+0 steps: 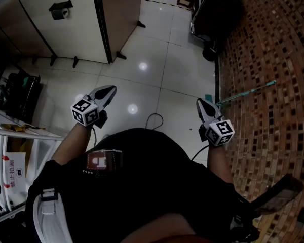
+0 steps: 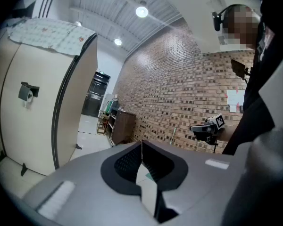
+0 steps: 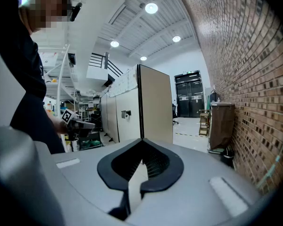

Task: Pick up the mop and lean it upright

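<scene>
The mop's thin green handle [image 1: 245,92] leans up against the brick wall [image 1: 278,49], its teal foot [image 1: 208,98] on the tiled floor at the wall's base. It also shows as a green pole [image 3: 275,163] at the right edge of the right gripper view and a faint green pole [image 2: 173,134] in the left gripper view. My right gripper [image 1: 200,103] is shut and empty, just left of the mop's foot. My left gripper [image 1: 110,90] is shut and empty too, over the floor well left of the mop. Both pairs of jaws meet with nothing between them [image 2: 142,143] [image 3: 141,141].
A beige partition [image 1: 66,29] with a paper-roll holder [image 1: 61,9] stands at the back left. A black wheeled bin [image 1: 215,11] sits by the wall ahead. A white shelf rack [image 1: 15,133] is at my left. A thin cable [image 1: 154,118] loops on the floor.
</scene>
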